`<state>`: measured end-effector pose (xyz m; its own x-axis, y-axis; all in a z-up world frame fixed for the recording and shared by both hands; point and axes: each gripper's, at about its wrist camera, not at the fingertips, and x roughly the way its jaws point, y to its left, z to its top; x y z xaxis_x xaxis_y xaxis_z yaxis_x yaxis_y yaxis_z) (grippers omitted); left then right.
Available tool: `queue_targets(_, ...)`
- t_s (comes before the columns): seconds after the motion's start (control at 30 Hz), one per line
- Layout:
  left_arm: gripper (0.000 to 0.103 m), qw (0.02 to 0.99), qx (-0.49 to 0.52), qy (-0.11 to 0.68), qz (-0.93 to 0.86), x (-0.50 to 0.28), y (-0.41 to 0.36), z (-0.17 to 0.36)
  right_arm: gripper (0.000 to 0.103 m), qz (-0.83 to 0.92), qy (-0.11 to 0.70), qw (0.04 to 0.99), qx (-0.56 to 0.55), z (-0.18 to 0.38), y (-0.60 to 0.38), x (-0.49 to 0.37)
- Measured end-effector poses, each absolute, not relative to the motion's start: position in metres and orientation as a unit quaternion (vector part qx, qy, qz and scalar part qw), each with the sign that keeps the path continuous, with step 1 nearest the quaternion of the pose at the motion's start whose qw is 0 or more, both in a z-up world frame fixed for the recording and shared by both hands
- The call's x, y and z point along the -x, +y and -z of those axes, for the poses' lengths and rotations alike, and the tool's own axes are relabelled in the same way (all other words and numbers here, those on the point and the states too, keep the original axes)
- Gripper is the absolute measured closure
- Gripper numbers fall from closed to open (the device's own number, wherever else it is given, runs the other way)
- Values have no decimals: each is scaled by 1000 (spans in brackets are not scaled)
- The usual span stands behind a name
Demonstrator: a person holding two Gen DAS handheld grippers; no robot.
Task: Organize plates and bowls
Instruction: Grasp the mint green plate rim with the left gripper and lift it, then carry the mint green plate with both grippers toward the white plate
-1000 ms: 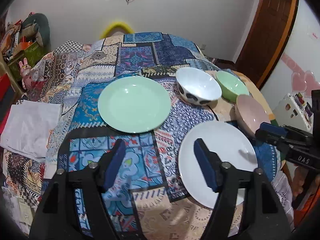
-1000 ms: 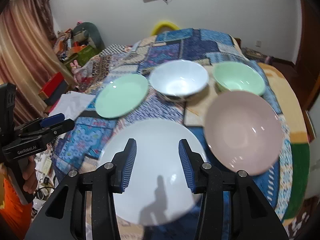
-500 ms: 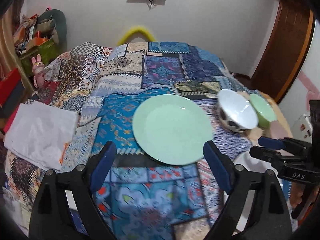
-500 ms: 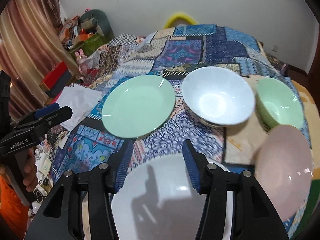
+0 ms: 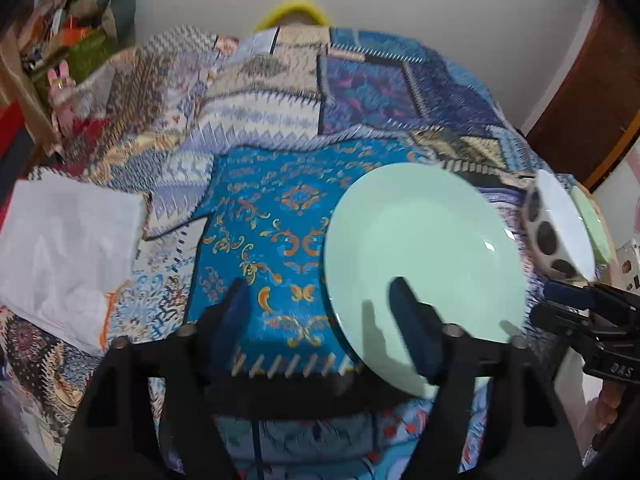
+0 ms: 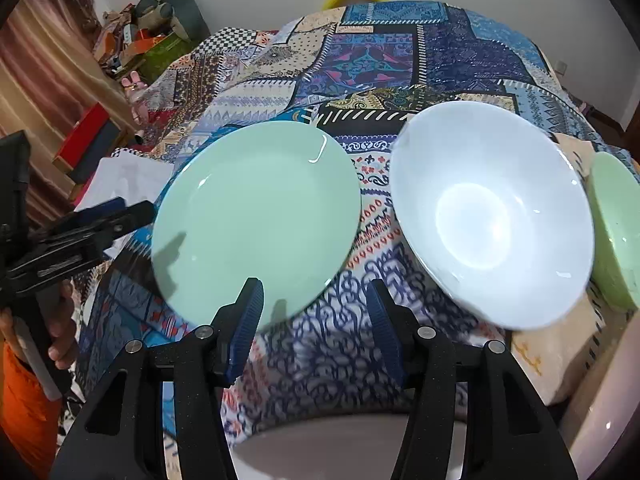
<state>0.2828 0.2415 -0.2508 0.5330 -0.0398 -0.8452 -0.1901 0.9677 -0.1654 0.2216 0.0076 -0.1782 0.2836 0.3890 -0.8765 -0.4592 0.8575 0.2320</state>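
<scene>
Now left gripper [image 5: 320, 316] closing — straddling green plate [image 5: 424, 256] rim, unpinched

I see my left claw [image 5: 320, 312] over the patchwork cloth [image 5: 280, 184], jaws apart and just closing, nothing gripped, right pad over the green plate [image 5: 424, 256] near its edge, spotted white bowl [image 5: 560, 228] beyond, right claw [image 5: 580, 316] at frame edge, white folded cloth [image 5: 68, 252] left.

Black hand-held gripper [image 6: 316, 328] frames with ribbed blue pads, silver screws; orange sleeve [image 6: 24, 408]
</scene>
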Motion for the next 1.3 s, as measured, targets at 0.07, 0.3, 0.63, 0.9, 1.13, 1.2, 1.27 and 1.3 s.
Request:
queue_targets(0.07,46,861,132,489,-41,-289,245,258,54,-260,539,800,34,182,11,-226)
queue_targets(0.3,60,863,119,491,-24,-304,240,264,67,-255,540,801,37,185,17,-230)
queue_targets(0.63,84,856,120,503,-5,-307,235,265,71,-249,561,789,-1,193,12,-239)
queue_targets(0.9,84,849,118,515,-4,-266,241,262,71,-280,566,775,26,192,22,-225)
queue_targets(1.13,84,839,133,528,6,-237,247,261,71,-309,562,765,51,193,31,-215)
queue_targets(1.2,83,837,137,530,8,-237,248,262,72,-309,567,762,48,195,32,-219)
queue_targets(1.27,81,835,136,532,10,-239,248,263,73,-304,572,761,45,197,33,-226)
queue_targets(1.3,81,834,140,534,12,-240,249,264,74,-302,573,761,46,197,35,-227)
